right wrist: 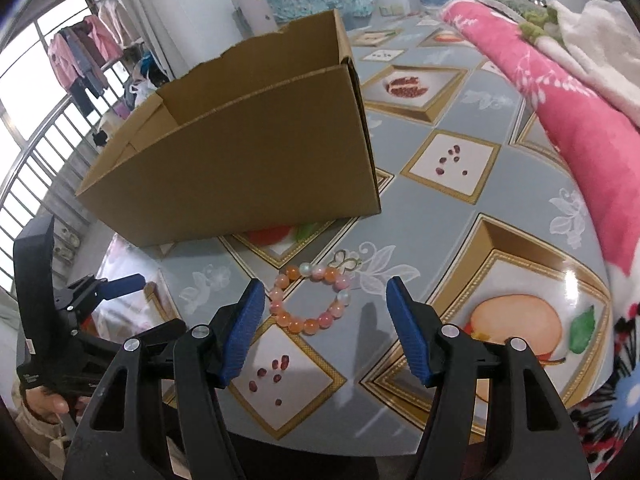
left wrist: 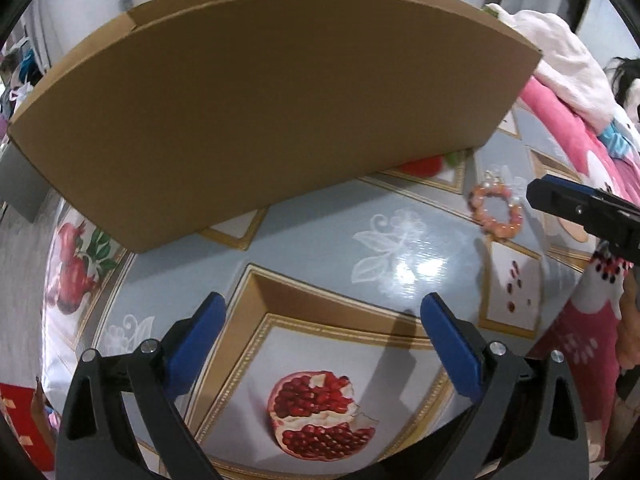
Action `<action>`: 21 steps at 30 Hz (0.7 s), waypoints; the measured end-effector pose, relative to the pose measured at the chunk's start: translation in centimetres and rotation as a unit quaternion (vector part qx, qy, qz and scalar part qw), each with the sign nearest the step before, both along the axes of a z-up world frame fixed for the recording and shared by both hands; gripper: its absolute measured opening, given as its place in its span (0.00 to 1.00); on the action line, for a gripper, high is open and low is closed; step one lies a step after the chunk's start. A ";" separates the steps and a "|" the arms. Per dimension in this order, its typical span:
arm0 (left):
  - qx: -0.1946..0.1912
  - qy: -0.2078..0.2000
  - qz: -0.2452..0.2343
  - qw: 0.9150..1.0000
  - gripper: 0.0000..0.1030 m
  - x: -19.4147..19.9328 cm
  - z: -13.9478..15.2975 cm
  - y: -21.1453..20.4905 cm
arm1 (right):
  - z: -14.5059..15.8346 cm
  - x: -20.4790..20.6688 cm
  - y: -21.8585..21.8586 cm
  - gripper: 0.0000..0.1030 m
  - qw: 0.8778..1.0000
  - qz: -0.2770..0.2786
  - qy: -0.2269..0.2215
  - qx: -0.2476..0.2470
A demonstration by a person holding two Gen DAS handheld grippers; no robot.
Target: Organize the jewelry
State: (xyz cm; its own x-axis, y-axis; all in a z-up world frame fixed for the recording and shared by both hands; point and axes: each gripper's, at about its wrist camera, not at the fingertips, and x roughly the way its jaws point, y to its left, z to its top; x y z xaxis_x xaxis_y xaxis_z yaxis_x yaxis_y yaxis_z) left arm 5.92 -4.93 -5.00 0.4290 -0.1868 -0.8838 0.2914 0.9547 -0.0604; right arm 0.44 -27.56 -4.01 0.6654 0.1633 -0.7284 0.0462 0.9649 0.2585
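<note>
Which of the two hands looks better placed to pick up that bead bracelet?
The right. Its hand-held gripper is open with the bead bracelet lying on the table directly ahead between its fingers. The left hand-held gripper is open too, but faces the cardboard box, with the bracelet off to its right.

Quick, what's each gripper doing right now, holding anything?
Left gripper: open, empty, above the bare table.
Right gripper: open, holding nothing; the bead bracelet lies on the table beyond its fingertips.

Bracelet: orange, pink, pale beads. Box: plain brown cardboard. Tablecloth: grey-blue, gold-framed fruit prints. Blanket, far right: pink, white floral. Gripper pads: blue.
</note>
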 end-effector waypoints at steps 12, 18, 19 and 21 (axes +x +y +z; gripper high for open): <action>0.022 -0.020 -0.006 1.000 0.94 0.0 -0.6 -1.6 | -1.2 1.1 0.0 0.42 1.000 -0.007 0.022 -0.011; 0.021 -0.024 -0.007 0.999 0.95 0.0 -0.7 -1.5 | -1.4 1.3 0.5 0.36 0.999 -0.005 0.026 -0.030; 0.021 -0.025 -0.007 0.999 0.95 0.0 -0.5 -1.5 | -1.4 1.3 0.6 0.34 0.999 -0.005 0.026 -0.032; 0.020 -0.026 -0.008 0.999 0.95 0.0 -0.5 -1.5 | -1.4 1.3 0.8 0.30 0.999 -0.005 0.027 -0.039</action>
